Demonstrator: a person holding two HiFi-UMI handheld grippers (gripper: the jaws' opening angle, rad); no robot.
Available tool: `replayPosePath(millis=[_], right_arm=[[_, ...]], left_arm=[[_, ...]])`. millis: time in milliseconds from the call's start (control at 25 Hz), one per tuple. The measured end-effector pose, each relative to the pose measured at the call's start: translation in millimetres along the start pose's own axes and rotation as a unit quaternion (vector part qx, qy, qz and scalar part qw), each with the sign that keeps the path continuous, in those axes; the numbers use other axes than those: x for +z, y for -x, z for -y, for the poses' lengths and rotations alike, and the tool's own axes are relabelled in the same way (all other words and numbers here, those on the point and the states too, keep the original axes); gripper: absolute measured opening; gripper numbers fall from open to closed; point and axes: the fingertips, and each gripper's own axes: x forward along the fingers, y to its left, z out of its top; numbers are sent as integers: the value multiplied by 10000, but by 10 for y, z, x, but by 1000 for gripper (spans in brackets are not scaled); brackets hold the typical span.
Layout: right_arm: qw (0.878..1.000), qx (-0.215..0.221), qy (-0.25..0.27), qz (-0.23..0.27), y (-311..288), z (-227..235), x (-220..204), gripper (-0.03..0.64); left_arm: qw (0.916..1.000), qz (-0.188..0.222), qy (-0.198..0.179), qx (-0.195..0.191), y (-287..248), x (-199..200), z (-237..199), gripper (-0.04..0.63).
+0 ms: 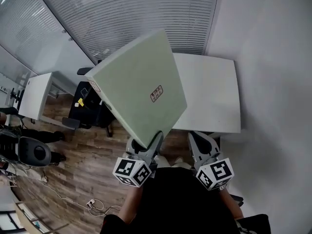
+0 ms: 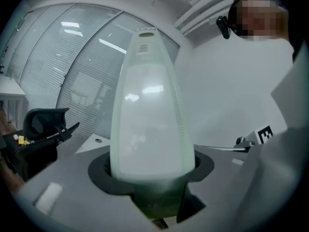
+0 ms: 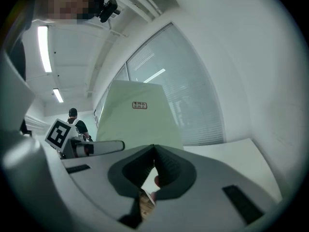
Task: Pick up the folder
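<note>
White tabletop (image 1: 209,91) sits ahead. The pale green folder (image 1: 139,84) is raised clear of it and tilted, clamped at its lower corner by the left gripper (image 1: 145,145). The right gripper (image 1: 201,144) has its jaws pressed together with nothing in them. A corner grip looks marginal: squeeze firmly, lift slowly, avoid swinging. Folder closed, contents unseen.

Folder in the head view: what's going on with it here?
A person is working with two hand-held grippers. The left hand-held gripper is clamped on the lower edge of a pale green folder and holds it tilted up in the air in front of a white table. The right hand-held gripper is beside it with its jaws together and nothing between them. The folder counts as picked up.
</note>
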Motion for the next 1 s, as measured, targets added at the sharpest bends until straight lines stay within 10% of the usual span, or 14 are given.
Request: replayPosePath(millis=[1000], right_arm=[[9989,310,264,242,343,-244,87,0]], left_arm=[[9990,-42,-453,16,151,-72,394,265]])
